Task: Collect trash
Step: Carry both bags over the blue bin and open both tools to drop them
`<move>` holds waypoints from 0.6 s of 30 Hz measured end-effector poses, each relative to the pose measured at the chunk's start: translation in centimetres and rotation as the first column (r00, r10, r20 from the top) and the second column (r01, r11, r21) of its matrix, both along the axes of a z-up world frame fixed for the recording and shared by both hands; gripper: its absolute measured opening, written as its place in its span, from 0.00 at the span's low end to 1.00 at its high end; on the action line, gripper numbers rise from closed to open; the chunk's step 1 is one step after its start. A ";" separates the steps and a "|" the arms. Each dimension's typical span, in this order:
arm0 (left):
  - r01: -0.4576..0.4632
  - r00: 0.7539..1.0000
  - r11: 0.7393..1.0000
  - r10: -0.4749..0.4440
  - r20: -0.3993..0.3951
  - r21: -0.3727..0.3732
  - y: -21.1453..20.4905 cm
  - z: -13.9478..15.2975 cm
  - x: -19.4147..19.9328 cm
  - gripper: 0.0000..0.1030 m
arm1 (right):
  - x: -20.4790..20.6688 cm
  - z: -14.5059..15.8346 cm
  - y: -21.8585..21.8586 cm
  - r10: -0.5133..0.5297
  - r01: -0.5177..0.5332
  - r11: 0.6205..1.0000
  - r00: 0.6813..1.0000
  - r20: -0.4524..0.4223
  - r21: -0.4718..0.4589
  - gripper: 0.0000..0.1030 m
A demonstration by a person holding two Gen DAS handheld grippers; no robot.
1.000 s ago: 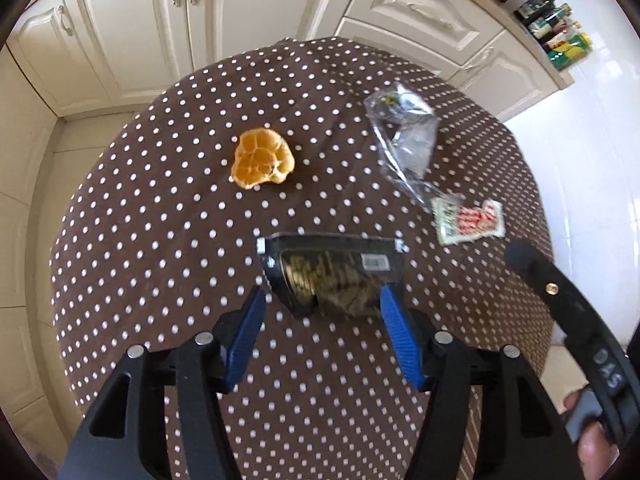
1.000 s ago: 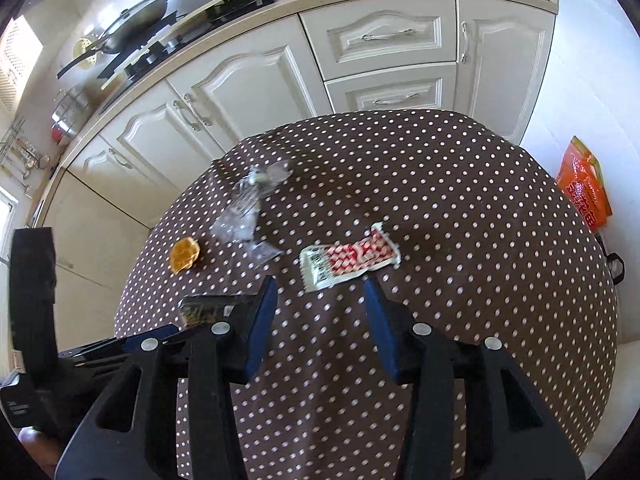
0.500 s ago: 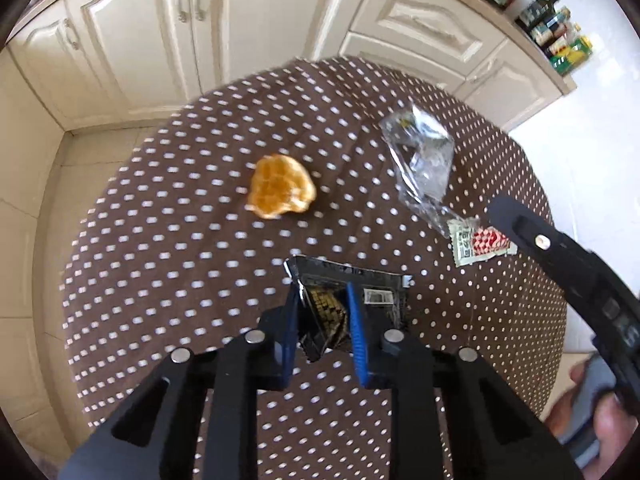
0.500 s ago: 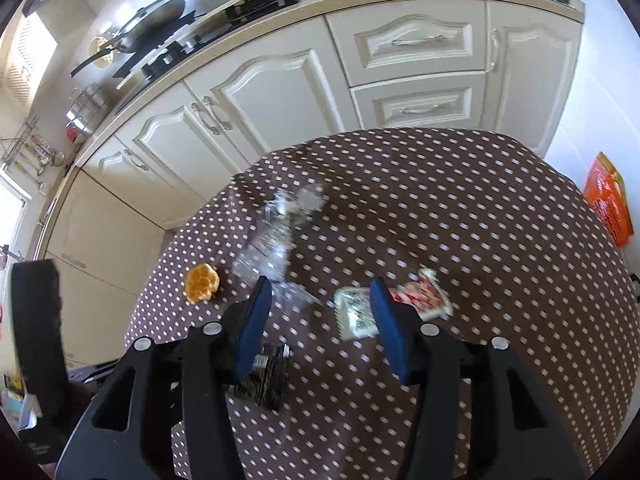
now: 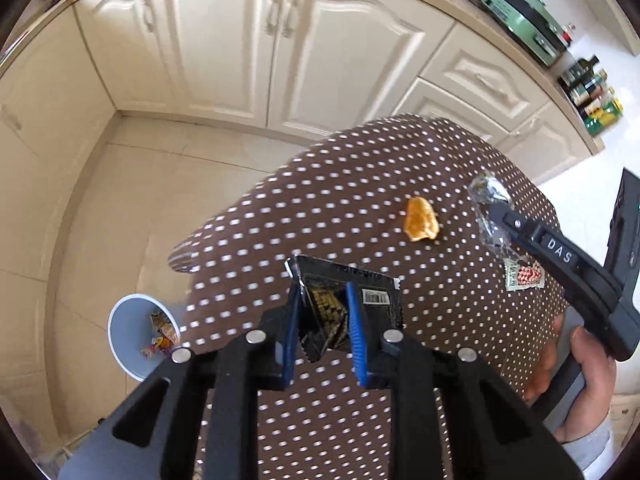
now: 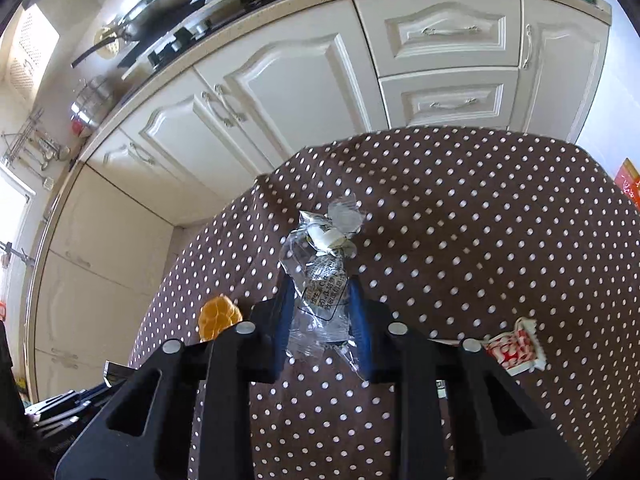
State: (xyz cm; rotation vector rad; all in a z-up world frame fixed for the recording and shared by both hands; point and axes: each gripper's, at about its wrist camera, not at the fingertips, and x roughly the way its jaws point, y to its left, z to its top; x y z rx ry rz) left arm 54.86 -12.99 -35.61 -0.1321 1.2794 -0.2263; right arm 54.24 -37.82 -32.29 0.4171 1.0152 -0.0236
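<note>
My left gripper [image 5: 322, 300] is shut on a black and gold wrapper [image 5: 348, 300] and holds it above the table's left edge. My right gripper [image 6: 320, 304] is shut on a clear plastic bag [image 6: 320, 264]; the bag also shows in the left wrist view [image 5: 490, 204]. An orange peel [image 5: 420, 220] lies on the brown dotted tablecloth [image 5: 320, 208], and shows in the right wrist view [image 6: 218, 316]. A red and white wrapper [image 5: 522, 276] lies near the right gripper, seen also in the right wrist view [image 6: 514, 350].
A white bin [image 5: 136, 332] with some wrappers inside stands on the floor left of the table. Cream kitchen cabinets [image 5: 248, 48] run behind the table. A hand [image 5: 580, 360] holds the right gripper's handle.
The left gripper closed on the black wrapper, lifted it and swung left toward the bin. The right gripper moved left from the red and white wrapper and closed on the clear bag.
</note>
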 end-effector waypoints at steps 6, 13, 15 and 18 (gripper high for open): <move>-0.028 0.999 0.999 0.028 0.024 -0.023 3.2 1.7 -1.5 0.20 | -2.1 2.7 2.8 0.038 -0.037 0.999 0.998 0.044 -0.020 0.21; -0.064 0.997 0.997 0.065 0.052 -0.039 9.4 3.9 -3.7 0.21 | -4.0 6.1 11.0 0.166 -0.165 0.986 0.981 0.105 -0.012 0.21; -0.084 0.995 0.996 0.086 0.053 -0.038 11.7 4.2 -4.5 0.21 | -4.4 6.4 14.1 0.211 -0.212 0.977 0.971 0.109 -0.001 0.21; -0.123 0.991 0.992 0.124 0.046 -0.026 15.9 4.1 -5.8 0.21 | -4.8 6.1 18.7 0.282 -0.285 0.958 0.955 0.095 0.017 0.21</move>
